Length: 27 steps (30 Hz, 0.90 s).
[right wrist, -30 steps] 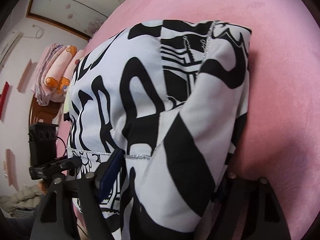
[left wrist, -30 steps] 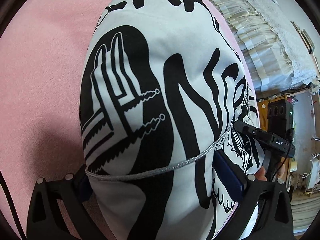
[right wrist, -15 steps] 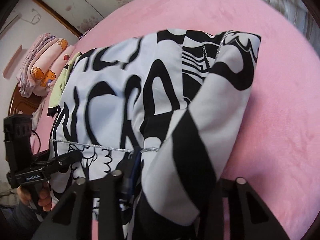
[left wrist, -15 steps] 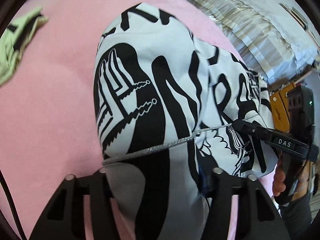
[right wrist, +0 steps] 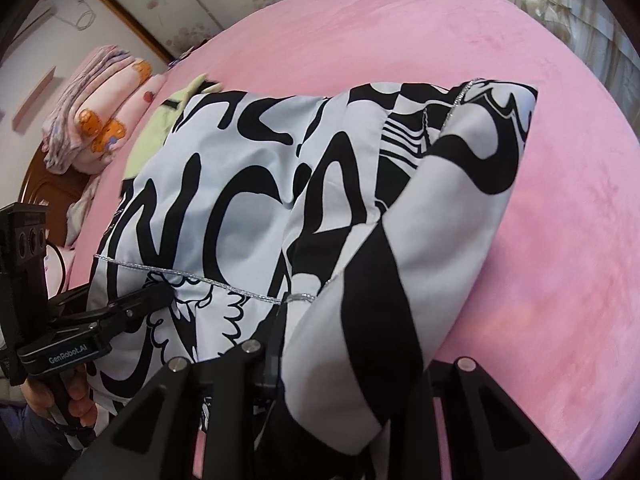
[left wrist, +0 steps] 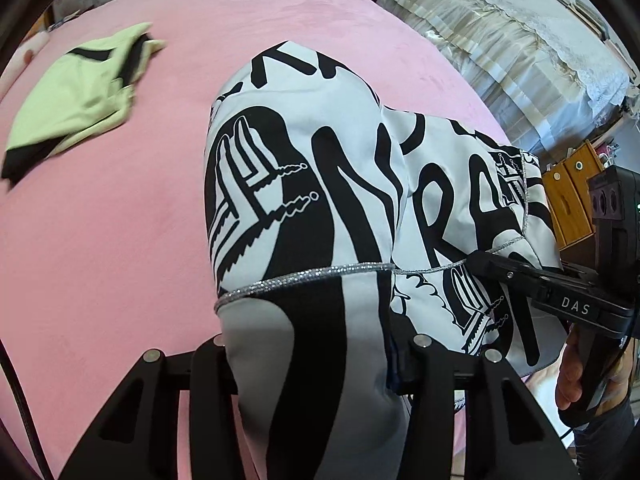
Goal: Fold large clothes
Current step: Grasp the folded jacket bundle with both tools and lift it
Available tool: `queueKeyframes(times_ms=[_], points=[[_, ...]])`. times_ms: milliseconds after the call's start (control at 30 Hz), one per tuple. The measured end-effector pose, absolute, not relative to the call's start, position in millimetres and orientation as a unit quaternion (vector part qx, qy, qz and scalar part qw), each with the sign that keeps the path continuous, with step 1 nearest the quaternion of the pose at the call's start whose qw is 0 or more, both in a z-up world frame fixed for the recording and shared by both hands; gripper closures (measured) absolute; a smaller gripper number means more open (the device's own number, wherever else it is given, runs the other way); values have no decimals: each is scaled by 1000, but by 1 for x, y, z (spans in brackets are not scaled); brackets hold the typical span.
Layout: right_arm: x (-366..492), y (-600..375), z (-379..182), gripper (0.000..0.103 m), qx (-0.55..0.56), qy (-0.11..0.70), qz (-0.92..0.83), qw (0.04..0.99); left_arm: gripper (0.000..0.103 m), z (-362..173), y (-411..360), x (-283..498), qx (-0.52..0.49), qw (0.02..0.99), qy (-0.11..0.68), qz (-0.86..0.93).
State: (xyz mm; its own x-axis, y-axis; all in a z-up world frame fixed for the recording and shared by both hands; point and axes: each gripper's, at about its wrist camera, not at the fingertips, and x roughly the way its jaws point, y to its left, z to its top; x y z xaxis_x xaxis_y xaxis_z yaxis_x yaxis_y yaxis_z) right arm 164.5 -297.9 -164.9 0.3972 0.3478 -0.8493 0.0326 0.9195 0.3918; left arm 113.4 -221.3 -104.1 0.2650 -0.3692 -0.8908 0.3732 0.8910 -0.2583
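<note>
**Black-and-white garment lifted off a pink bed**

Black fingers of our left gripper [left wrist: 308,356] are closing on a bunched fold of the black-and-white printed garment [left wrist: 320,184]. Our right gripper [right wrist: 348,368] is closing on another fold of it. Between them the cloth hangs raised, its far end on the pink bedspread [left wrist: 100,240]. Farther off lies a pale green garment [left wrist: 76,96]; stacked pink blankets [right wrist: 96,116] sit by the headboard.

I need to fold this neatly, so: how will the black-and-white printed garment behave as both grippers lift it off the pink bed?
The black-and-white garment is probably floppy: it sags in folds between the left gripper and right gripper, whose jaws are closing on bunched cloth. It looks smooth, so it might slip. Likely light, hanging off two small pinches.
</note>
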Motion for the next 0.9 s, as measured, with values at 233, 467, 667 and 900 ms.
queueKeyframes(times_ms=[233,467,667,900], points=[[157,-217,-146,79,156,543,139,813,59,-91,-135,57,-5,804,558,-206],[173,-126,-124,79,133,540,187,810,59,-80,-41,22,-17,817,551,-170],[211,-60,-107,79,119,532,219,810,59,-76,28,26,-26,827,542,-147],[289,-22,-84,79,120,508,234,820,59,-60,35,79,-32,841,521,-140]])
